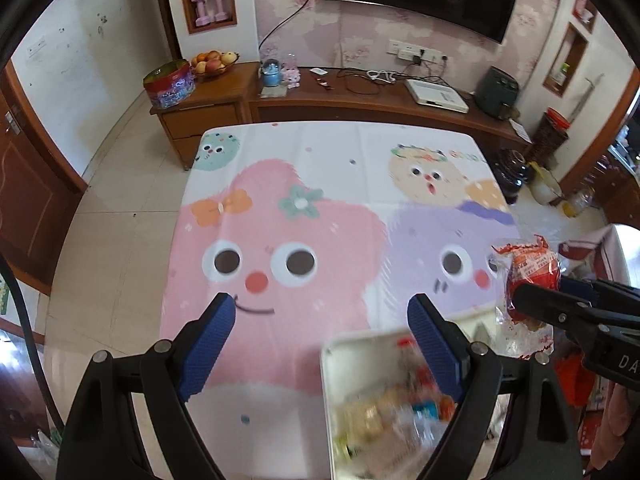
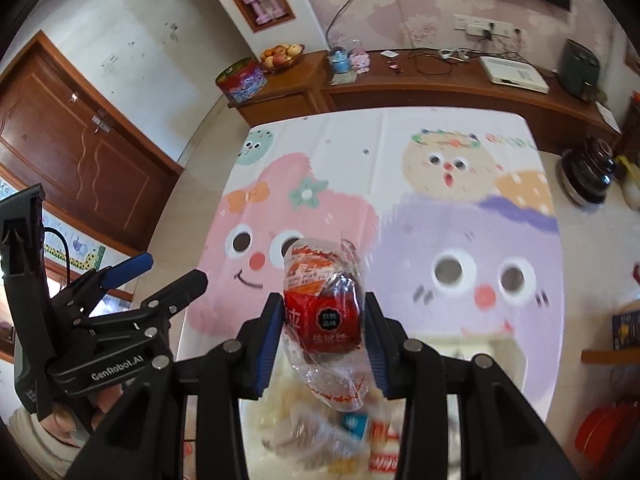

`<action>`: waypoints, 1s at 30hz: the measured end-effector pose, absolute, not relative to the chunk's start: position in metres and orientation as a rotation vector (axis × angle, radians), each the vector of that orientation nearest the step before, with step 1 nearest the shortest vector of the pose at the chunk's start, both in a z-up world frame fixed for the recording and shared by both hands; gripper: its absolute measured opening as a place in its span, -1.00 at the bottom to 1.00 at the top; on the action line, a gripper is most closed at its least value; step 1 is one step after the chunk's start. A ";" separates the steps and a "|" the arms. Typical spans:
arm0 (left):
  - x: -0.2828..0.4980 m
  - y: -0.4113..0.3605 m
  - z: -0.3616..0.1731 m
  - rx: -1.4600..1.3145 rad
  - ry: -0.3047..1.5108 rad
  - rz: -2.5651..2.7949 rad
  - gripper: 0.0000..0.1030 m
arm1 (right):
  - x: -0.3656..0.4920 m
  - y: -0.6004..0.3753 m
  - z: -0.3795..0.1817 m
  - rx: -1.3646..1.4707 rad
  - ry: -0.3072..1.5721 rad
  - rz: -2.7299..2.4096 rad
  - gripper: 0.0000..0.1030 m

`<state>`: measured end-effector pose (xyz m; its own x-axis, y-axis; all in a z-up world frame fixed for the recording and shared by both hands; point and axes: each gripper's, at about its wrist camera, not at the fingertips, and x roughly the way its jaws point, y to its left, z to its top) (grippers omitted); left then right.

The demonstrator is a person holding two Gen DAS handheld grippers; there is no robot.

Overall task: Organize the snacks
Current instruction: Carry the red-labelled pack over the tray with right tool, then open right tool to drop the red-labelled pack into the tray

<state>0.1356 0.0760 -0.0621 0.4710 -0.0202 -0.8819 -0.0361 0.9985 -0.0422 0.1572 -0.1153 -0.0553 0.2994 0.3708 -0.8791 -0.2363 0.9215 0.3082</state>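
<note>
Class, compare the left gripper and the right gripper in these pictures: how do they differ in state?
The left gripper stands wide open with nothing between its pads; the right gripper is closed on a red snack packet. Both have blue pads and hang above the cartoon tablecloth.

I counted one red snack packet (image 2: 322, 312), one white tray (image 1: 332, 400) with a blurred heap I couldn't number, two pink dumbbells (image 1: 208, 8), and one fruit bowl (image 1: 212, 63).
</note>
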 end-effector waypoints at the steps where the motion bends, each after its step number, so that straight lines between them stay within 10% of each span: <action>1: 0.126 0.075 -0.060 -0.055 1.077 0.007 0.74 | 0.147 -0.120 -0.055 0.137 1.201 0.393 -0.23; 30: 0.032 0.038 -0.053 -0.004 1.048 -0.009 0.81 | 0.028 -0.165 -0.080 0.132 1.212 0.142 -0.12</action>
